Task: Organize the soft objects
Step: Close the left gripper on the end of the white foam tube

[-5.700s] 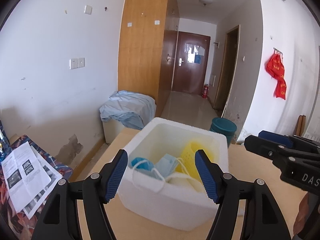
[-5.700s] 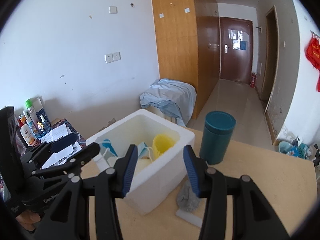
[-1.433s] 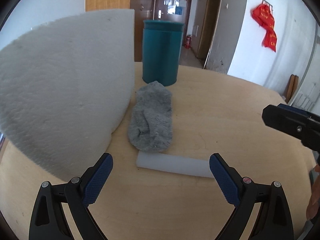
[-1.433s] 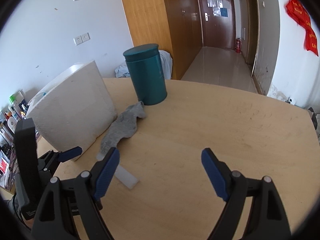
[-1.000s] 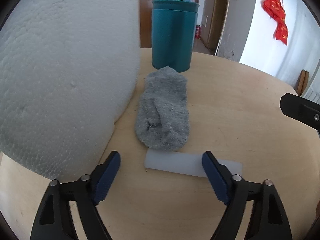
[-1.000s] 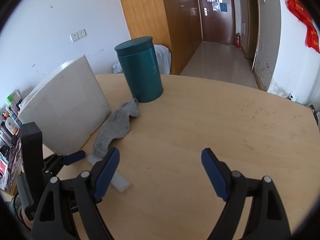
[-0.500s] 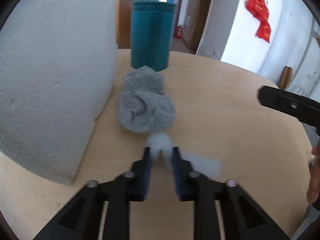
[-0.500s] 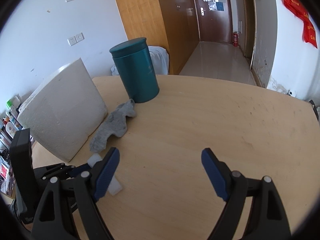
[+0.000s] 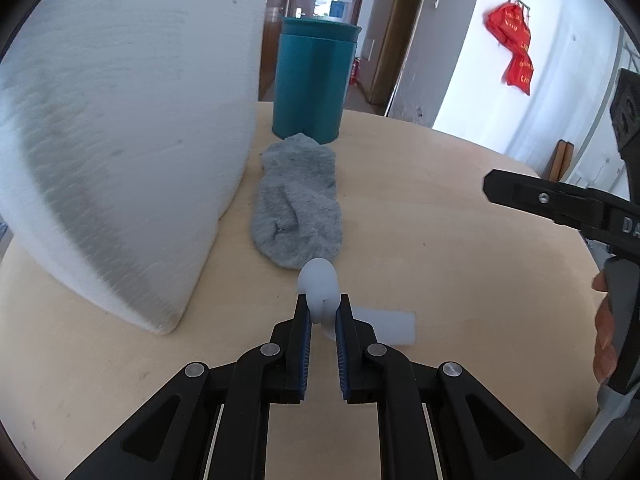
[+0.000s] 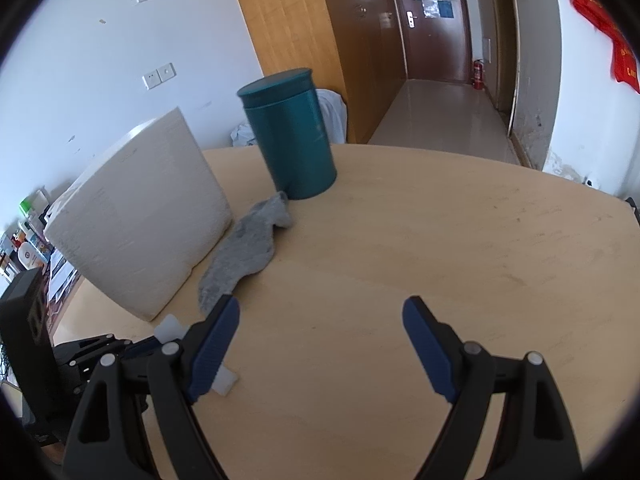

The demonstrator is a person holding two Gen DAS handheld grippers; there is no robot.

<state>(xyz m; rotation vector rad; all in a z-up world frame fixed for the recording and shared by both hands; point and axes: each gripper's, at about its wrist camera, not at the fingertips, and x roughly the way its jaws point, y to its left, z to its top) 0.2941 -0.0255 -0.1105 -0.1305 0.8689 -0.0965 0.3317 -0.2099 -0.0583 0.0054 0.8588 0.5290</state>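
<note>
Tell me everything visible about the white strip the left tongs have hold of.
The white strip is translucent, pale and soft-looking, like foam. The left tongs, which have just been closing, pinch it near one end, so it buckles into a rounded loop above the pads. Its other end lies flat on the wooden table. The loop sits right in front of the grey sock.

The box (image 9: 120, 152) looked like white foam, its wall matt and finely grainy. The sock (image 9: 298, 208) was grey cloth, fuzzy and napped. The canister (image 9: 312, 80) had a smooth teal skin with a soft sheen, metal or plastic. The strip (image 9: 320, 280) was pale, translucent and smooth, rubbery where it bent. The table (image 10: 400, 248) was light wood, matt, faintly scuffed. Gripper pads (image 10: 216, 340) were ribbed blue, on matt black plastic arms.
</note>
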